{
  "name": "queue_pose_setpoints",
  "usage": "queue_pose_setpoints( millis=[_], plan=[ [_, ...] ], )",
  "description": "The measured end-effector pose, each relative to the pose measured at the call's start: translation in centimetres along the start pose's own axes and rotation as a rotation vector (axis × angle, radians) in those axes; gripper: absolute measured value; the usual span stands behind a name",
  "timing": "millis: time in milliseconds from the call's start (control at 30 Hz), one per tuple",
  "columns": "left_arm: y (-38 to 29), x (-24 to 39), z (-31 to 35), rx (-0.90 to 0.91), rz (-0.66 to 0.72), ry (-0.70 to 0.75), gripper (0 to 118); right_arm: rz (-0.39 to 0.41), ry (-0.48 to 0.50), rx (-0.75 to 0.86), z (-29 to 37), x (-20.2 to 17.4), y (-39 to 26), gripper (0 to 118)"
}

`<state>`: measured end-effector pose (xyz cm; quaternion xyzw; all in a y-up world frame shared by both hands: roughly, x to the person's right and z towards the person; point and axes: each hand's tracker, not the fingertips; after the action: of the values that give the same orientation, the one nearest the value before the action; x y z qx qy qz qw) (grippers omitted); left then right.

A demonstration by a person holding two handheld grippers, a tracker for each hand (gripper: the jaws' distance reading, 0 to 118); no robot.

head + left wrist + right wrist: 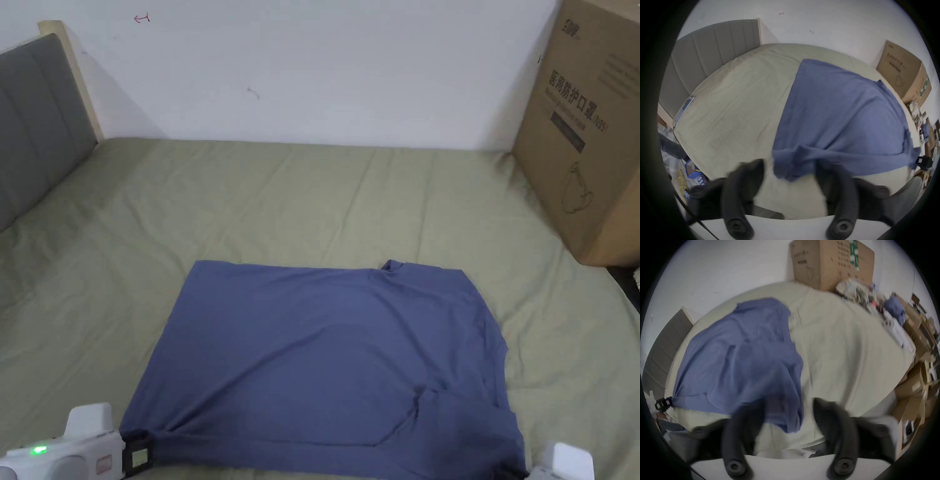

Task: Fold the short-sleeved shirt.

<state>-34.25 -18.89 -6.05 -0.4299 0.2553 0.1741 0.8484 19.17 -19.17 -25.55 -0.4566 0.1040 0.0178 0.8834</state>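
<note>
Shirt [325, 356] lies mid-frame on the bed [312, 194]; left gripper [788, 164] and right gripper [788, 402] both gape at its lower corners.

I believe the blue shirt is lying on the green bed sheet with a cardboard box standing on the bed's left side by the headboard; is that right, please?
Not quite: the cardboard box stands on the right side, opposite the headboard, as the head view shows. The blue shirt does lie on the green bed sheet.

Bed [312, 194] under a wrinkled olive-green sheet, against a white wall [312, 69]. Grey padded headboard [37, 119] at the left end. Large cardboard box [587, 137] stands on the bed's far right corner, touching the wall.
</note>
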Motion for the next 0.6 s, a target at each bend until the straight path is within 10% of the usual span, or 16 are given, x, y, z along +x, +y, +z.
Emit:
queue_pose_setpoints(
  millis=[467, 567, 600],
  plan=[
    [8.2, 6.4, 14.3, 0.695, -0.042, -0.097, 95, 0.142, 0.035, 0.687, 15.7, -6.7, 9.9, 86],
    [8.1, 7.5, 15.3, 0.762, -0.06, -0.112, 56, 0.177, 0.017, 0.743, 16.7, -7.9, 9.8, 58],
    [8.0, 7.7, 15.4, 0.787, -0.07, -0.131, 23, 0.181, 0.006, 0.753, 16.8, -8.1, 9.8, 32]
  ],
)
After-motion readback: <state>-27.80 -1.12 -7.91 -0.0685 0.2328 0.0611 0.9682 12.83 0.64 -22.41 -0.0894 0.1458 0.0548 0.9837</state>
